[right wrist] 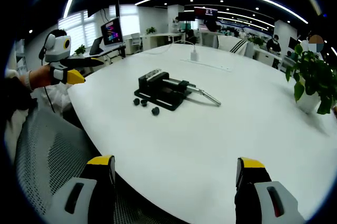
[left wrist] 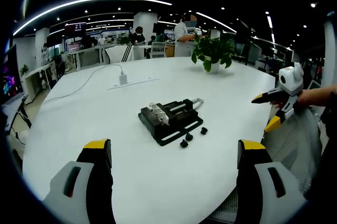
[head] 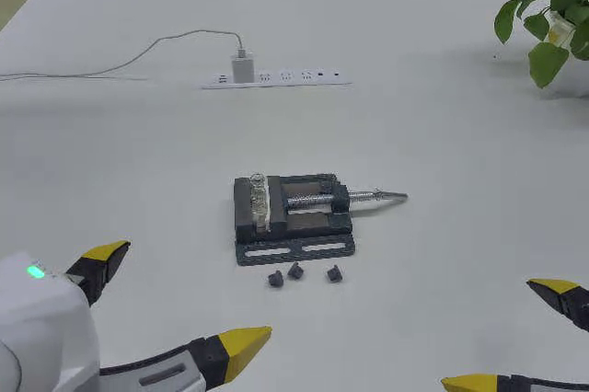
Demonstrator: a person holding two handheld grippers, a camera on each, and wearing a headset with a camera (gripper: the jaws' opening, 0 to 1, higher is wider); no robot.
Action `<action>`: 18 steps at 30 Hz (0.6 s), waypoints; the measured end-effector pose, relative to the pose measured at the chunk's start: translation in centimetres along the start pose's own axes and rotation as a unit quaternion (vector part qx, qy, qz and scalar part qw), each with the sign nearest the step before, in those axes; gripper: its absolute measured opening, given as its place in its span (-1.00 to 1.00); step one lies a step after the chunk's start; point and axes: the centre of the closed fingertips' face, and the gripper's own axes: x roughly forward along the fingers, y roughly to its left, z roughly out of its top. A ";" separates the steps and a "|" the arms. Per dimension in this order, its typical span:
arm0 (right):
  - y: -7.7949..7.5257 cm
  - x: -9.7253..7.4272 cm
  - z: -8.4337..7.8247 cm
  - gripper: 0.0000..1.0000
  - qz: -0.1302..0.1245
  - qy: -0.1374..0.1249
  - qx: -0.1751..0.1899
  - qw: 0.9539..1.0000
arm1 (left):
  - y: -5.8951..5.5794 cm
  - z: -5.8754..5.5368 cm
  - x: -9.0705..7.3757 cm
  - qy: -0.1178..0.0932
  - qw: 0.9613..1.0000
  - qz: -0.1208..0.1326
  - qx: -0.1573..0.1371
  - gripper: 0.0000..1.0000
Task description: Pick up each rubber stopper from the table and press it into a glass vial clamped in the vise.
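A black vise (head: 294, 217) sits mid-table with clear glass vials (head: 259, 201) clamped upright at its left end. Three dark rubber stoppers (head: 295, 270) lie loose on the table just in front of the vise. My left gripper (head: 175, 295) hovers open at the near left, well short of the stoppers. My right gripper (head: 511, 335) is open at the near right, also apart from them. In the left gripper view the vise (left wrist: 171, 116) and stoppers (left wrist: 189, 137) lie ahead of the wide-open jaws. The right gripper view shows the vise (right wrist: 160, 90) and stoppers (right wrist: 144, 103) far ahead.
A white power strip (head: 276, 78) with a plugged-in charger (head: 242, 67) and trailing cable lies at the back of the table. A potted plant (head: 552, 15) stands at the far right. People stand beyond the table (left wrist: 184, 37). A mesh chair (right wrist: 47, 155) is near the table edge.
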 end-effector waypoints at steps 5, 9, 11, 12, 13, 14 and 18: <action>0.0 0.0 -0.1 0.89 0.002 0.001 0.001 1.000 | 0.3 -0.2 0.0 0.000 1.000 0.003 -0.001 0.98; 0.2 0.1 -0.1 0.89 0.009 0.003 0.002 1.000 | 0.5 -0.4 0.0 0.001 1.000 0.005 -0.003 0.98; 0.3 0.1 0.0 0.89 0.012 0.003 0.002 1.000 | 0.4 -0.4 0.0 0.000 1.000 0.005 -0.002 0.98; 0.4 0.2 0.1 0.89 0.015 0.003 0.003 1.000 | 0.4 -0.4 0.1 0.000 1.000 0.004 -0.001 0.98; 0.5 0.3 0.2 0.89 0.017 0.003 0.002 1.000 | 0.4 -0.4 0.1 0.000 1.000 0.004 -0.001 0.98; 0.7 0.5 0.3 0.89 0.021 0.003 0.000 1.000 | 0.3 -0.5 0.1 0.001 1.000 0.002 0.000 0.97; 0.9 1.1 0.8 0.89 0.030 0.007 -0.013 0.999 | 0.1 -0.5 0.1 -0.001 1.000 -0.002 0.002 0.88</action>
